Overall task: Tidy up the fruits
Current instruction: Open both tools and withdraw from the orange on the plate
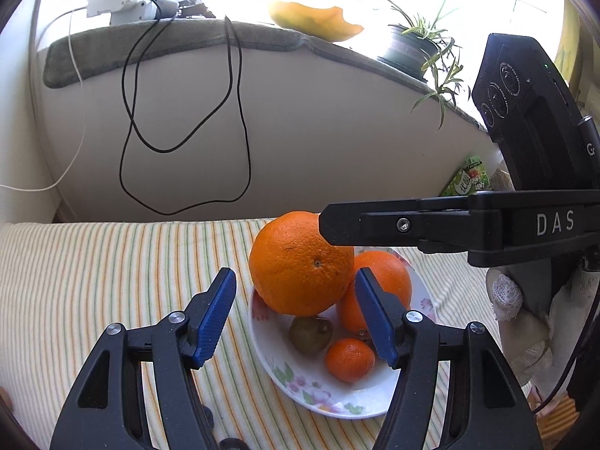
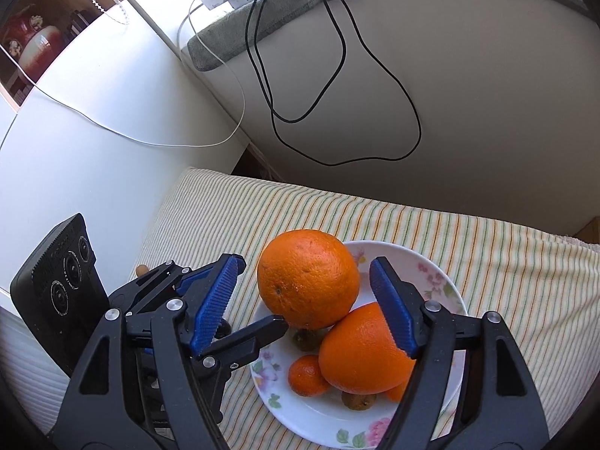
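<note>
- The right tongs [image 2: 300,307] stand released: their blue pads flank the fruit pile without pressing on anything, and the big orange [image 2: 308,279] shows between them but apart from both.
- The left tongs [image 1: 296,311] are likewise released, with nothing clamped, hovering just over the near rim of the floral plate [image 1: 330,401].
- All the fruit sits on that plate on the striped tabletop [image 1: 112,281]: the big orange rides on top, a second orange [image 2: 365,352] leans beside it, a small mandarin [image 1: 350,360] and a brownish kiwi [image 1: 310,333] lie lower.
- The step in hand looks like settling the top orange. It perches on round fruit, so I judge it could roll; best to lift both tongs straight up and clear, without brushing its sides or nudging the plate.
- Any further fruit would do better low in the plate than stacked higher.
- Writing: "DAS" in white letters on the right tongs' arm, seen from the left wrist view.
- Farther back, a green carton [image 1: 470,180] carries print too small to read.
</note>
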The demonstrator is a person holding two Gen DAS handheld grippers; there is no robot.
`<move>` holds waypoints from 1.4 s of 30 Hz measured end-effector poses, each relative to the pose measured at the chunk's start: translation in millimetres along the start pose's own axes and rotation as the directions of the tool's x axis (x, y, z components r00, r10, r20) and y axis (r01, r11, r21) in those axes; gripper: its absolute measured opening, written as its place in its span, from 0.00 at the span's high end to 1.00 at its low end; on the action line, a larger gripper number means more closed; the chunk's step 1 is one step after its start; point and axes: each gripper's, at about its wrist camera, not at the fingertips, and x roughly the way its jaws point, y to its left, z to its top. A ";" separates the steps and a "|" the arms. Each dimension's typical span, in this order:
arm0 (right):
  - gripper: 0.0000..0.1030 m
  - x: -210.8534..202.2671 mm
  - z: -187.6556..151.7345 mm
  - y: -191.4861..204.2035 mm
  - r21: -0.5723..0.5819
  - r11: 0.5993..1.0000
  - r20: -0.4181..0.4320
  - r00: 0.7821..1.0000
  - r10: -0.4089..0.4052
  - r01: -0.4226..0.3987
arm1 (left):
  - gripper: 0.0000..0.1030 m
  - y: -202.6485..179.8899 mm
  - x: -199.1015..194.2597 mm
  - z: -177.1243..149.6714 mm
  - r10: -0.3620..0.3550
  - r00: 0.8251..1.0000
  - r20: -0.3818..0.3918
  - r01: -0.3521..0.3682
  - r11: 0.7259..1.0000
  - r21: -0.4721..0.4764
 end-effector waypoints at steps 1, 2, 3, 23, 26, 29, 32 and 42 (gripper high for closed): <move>0.26 -1.3 -1.5 0.5 -0.002 1.000 0.003 1.000 -0.001 0.001 | 0.36 -1.0 -2.9 -0.6 0.001 1.000 0.003 -0.001 1.000 -0.001; 0.26 -2.3 -2.8 1.7 -0.006 1.000 0.006 1.000 -0.004 0.004 | 0.36 -2.9 -2.5 2.0 0.002 1.000 0.004 -0.002 1.000 0.000; 0.26 -3.5 -4.8 3.1 -0.012 1.000 0.009 1.000 -0.008 0.008 | 0.36 -4.2 -5.2 1.1 0.007 1.000 0.007 -0.007 1.000 0.004; 0.26 -46.3 -61.8 53.0 -0.131 0.987 0.154 0.985 -0.074 0.095 | 0.36 -6.1 -78.2 -37.8 0.086 0.991 0.107 -0.090 0.995 0.032; 0.26 -48.0 -74.0 64.3 -0.147 0.985 0.175 0.982 -0.067 0.093 | 0.36 2.7 -89.8 -49.4 0.108 0.988 0.111 -0.111 0.994 0.019; 0.26 -49.9 -86.1 70.2 -0.155 0.985 0.185 0.981 -0.051 0.080 | 0.36 14.9 -100.4 -62.9 0.129 0.985 0.112 -0.129 0.992 -0.003; 0.26 -50.7 -99.0 77.4 -0.172 0.983 0.208 0.978 -0.027 0.064 | 0.36 31.8 -109.7 -78.9 0.153 0.983 0.104 -0.150 0.988 -0.039; 0.26 -38.9 -125.4 110.7 -0.292 0.953 0.185 0.982 -0.021 0.075 | 0.36 80.2 -124.4 -122.4 0.204 0.977 0.063 -0.192 0.969 -0.156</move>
